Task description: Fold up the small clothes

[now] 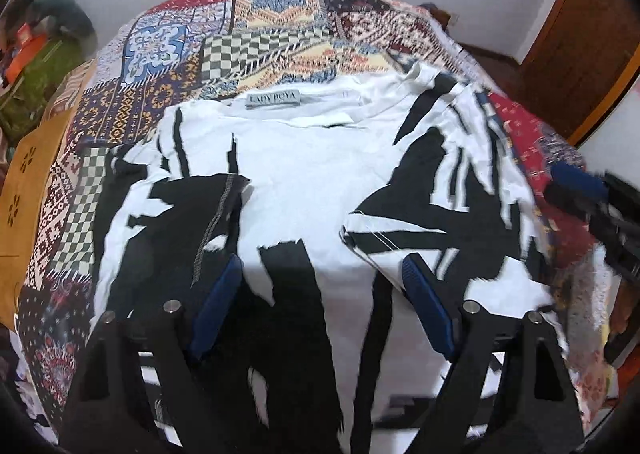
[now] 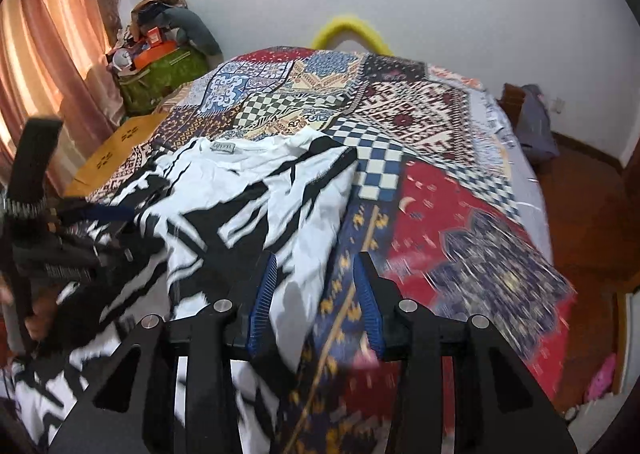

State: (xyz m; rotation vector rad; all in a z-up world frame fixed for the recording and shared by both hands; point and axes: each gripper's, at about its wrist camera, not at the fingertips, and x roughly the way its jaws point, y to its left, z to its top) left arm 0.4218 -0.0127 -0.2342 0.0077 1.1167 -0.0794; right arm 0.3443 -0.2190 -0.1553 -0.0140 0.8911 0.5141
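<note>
A white garment with black slashes (image 1: 304, 170) lies spread on the patchwork bedspread (image 1: 256, 34), its neck label at the far edge. My left gripper (image 1: 320, 266) is open above the garment's near middle, holding nothing. The right gripper (image 1: 584, 194) shows at the right edge of the left wrist view. In the right wrist view the garment (image 2: 248, 190) lies left of centre. My right gripper (image 2: 316, 266) is open over the garment's right edge and the bedspread (image 2: 440, 182). The left gripper (image 2: 80, 222) shows blurred at the left, over the garment.
A yellow curved object (image 2: 350, 30) stands behind the bed's far edge. A green bag with clutter (image 2: 160, 74) and pink curtains (image 2: 52, 46) are at the left. A wooden floor (image 2: 580, 214) lies right of the bed. A brown door (image 1: 580, 46) is at the right.
</note>
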